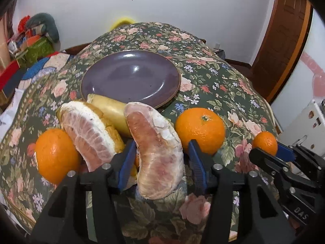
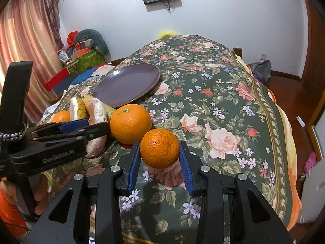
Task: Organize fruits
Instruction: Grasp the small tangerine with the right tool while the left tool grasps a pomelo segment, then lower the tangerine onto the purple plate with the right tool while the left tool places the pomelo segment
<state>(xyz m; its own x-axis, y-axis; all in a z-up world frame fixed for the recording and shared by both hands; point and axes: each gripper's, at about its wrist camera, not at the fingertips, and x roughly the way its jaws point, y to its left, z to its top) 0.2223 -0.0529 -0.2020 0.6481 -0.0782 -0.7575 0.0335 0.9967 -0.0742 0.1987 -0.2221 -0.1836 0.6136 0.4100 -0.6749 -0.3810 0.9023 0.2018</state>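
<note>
At the left edge of the fruit cluster sits a round orange with a sticker (image 1: pixel 55 155), touching a peeled pink pomelo wedge still backed by yellow rind (image 1: pixel 89 134), and behind that lies a pale yellow banana (image 1: pixel 110 110) with its far end just under the rim of the plate. Next comes the second peeled pink pomelo segment (image 1: pixel 157 150), standing between the blue pads of the left gripper (image 1: pixel 160 162). Its long axis runs almost straight along the fingers, toward the empty purple ceramic plate (image 1: pixel 130 76) directly beyond. The left gripper is partly spread; whether both pads press the flesh I cannot tell, since a gap shows on the right side. This hand is plainly the nearer one to the plate, so the segment likely only needs carrying forward.

Right of it rests a large glossy orange (image 2: pixel 131 123) on the cloth, just beside the segment. Furthest right, the right gripper (image 2: pixel 160 158) pinches a small dimpled mandarin (image 2: pixel 159 148), lifted clear of the cloth.

Everything sits on a counter draped in a dark green floral cloth (image 2: pixel 213 105). Around it are white walls, a pink curtain (image 2: pixel 26 40) and stacked boxes (image 2: pixel 81 59) on the left.
</note>
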